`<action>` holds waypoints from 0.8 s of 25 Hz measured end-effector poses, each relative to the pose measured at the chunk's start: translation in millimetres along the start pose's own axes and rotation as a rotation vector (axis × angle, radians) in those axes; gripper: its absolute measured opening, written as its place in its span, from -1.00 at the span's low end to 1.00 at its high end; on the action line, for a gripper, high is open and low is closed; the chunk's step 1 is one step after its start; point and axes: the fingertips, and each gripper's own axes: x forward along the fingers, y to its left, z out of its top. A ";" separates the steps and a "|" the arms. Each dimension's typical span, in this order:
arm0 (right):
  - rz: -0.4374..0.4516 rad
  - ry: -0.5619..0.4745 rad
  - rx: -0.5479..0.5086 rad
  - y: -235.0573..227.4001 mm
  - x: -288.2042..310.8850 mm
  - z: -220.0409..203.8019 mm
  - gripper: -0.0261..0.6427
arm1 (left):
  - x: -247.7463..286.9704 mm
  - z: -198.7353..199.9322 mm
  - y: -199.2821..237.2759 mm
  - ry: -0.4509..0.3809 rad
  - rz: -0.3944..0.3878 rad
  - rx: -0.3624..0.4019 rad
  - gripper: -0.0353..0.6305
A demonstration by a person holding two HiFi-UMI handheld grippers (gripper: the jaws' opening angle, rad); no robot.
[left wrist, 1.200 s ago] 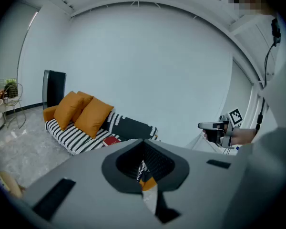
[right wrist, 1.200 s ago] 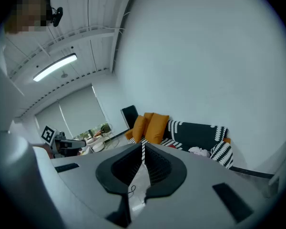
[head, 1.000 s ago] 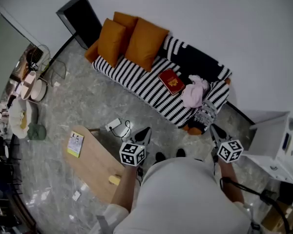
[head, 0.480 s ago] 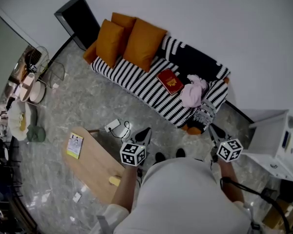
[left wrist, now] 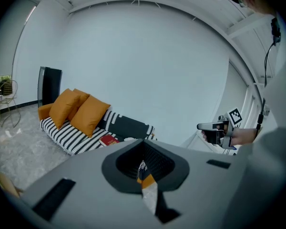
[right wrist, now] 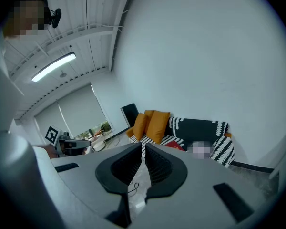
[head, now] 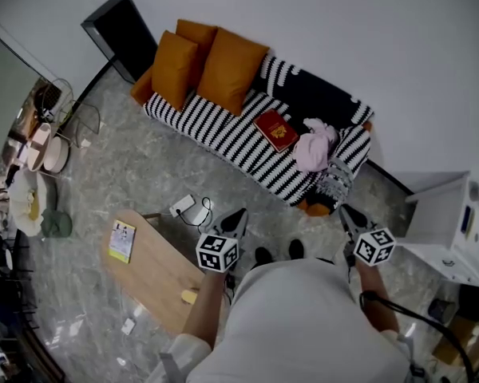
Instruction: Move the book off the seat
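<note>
Red book (head: 276, 130) lies flat on the seat of the black-and-white striped sofa (head: 215, 130), right of the seat's middle. 3 orange cushions (head: 223, 70) lean on the sofa back to the book's left. A pink cloth (head: 315, 148) is bunched just beside the book on its right. A black blanket with white trim (head: 315, 98) hangs over the back behind it.

Left claw (head: 238, 218) has its jaws pressed together, nothing between them. Right claw (head: 347, 214) is also closed, with only a hairline slit and nothing in it. Both are held out in front of the person's torso, over the grey marble floor (head: 136, 170), pointing toward the sofa and tipped slightly down.

The book is well apart from both claws, ahead of them across bare floor. In the head view it sits above the gap between the 2 claws. Neither claw touches the book or the sofa.

A low wooden counter (head: 156, 274) stands at the person's left, carrying a small booklet (head: 123, 240) and a yellow item (head: 190, 296). A white plug block with cable (head: 188, 206) lies on the floor near the left claw. A white cabinet (head: 443, 234) is at the right.
</note>
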 end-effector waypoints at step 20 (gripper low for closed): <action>-0.028 0.003 -0.005 48.4 27.0 -16.3 -0.78 | -35.1 -10.7 48.5 0.018 -0.036 0.027 -0.89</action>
